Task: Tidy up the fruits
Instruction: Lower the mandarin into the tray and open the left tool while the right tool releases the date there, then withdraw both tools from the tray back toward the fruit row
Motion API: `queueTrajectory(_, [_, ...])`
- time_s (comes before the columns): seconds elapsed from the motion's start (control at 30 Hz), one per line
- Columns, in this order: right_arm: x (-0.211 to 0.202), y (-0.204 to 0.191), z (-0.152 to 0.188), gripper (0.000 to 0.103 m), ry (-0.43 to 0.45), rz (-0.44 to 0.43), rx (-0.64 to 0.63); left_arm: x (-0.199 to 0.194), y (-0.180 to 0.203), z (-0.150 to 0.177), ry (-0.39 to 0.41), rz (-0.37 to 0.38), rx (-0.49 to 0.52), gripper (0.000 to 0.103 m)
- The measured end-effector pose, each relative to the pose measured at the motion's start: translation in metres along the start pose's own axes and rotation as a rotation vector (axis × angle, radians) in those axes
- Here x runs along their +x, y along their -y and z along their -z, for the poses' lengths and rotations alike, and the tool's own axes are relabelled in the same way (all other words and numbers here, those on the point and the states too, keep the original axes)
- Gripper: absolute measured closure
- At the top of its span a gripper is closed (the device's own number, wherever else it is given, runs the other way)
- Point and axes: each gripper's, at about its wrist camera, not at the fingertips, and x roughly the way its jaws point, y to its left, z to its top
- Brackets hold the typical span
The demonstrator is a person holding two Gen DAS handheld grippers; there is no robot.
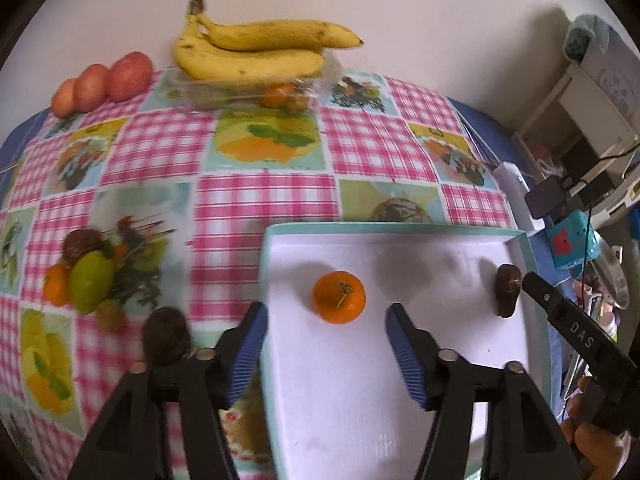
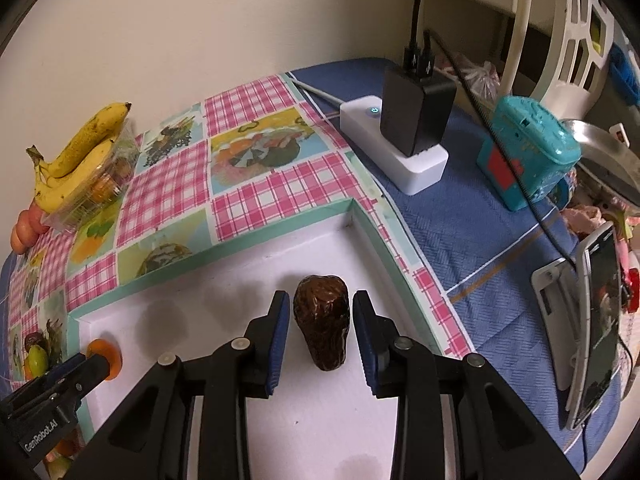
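A white tray with a teal rim (image 1: 400, 228) lies on the checked tablecloth. An orange mandarin (image 1: 339, 297) sits on the tray floor just beyond my left gripper (image 1: 327, 311), which is open and touches nothing. A dark brown date (image 2: 322, 326) lies in the tray (image 2: 240, 248) between the fingers of my right gripper (image 2: 320, 302). Narrow gaps show on both sides of the date, so the pads do not press on it. In the left wrist view the date (image 1: 507, 290) sits at the tray's right side. The mandarin (image 2: 114, 354) is half hidden in the right wrist view.
Bananas (image 1: 256, 52) rest on a clear plastic box (image 1: 256, 94) by the wall, beside three reddish fruits (image 1: 104, 84). A dark fruit (image 1: 166, 336) lies left of the tray. A power strip with charger (image 2: 400, 148), a teal device (image 2: 528, 152) and a phone (image 2: 596, 320) stand right.
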Motion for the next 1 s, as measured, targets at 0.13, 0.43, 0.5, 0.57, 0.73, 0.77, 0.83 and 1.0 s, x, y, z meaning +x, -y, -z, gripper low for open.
queueTrajectory(0.13, [-0.017, -0.002, 0.003, 0.053, 0.011, -0.005, -0.005, -0.026, -0.017, 0.008, 0.048, -0.046, -0.029, 0.014])
queueTrajectory(0.43, [-0.049, -0.009, 0.029, 0.016, 0.038, 0.003, -0.059, -0.075, -0.066, 0.036, 0.154, -0.158, -0.074, 0.000])
queueTrajectory(0.5, [-0.055, -0.010, 0.037, 0.009, 0.052, 0.009, -0.073, -0.082, -0.077, 0.044, 0.171, -0.167, -0.094, 0.000])
queueTrajectory(0.57, [-0.059, -0.011, 0.046, 0.009, 0.055, 0.007, -0.080, -0.087, -0.087, 0.052, 0.182, -0.182, -0.111, 0.000])
queueTrajectory(0.73, [-0.067, -0.020, 0.063, 0.009, 0.071, -0.021, -0.097, -0.101, -0.112, 0.070, 0.215, -0.235, -0.139, 0.000])
queueTrajectory(0.77, [-0.068, -0.024, 0.068, 0.009, 0.076, -0.029, -0.106, -0.104, -0.116, 0.072, 0.223, -0.244, -0.144, 0.000])
queueTrajectory(0.83, [-0.070, -0.031, 0.076, 0.009, 0.072, -0.045, -0.124, -0.109, -0.126, 0.077, 0.232, -0.267, -0.154, 0.000])
queueTrajectory(1.0, [-0.072, -0.048, 0.094, 0.009, 0.045, -0.130, -0.134, -0.118, -0.142, 0.085, 0.248, -0.306, -0.145, 0.000])
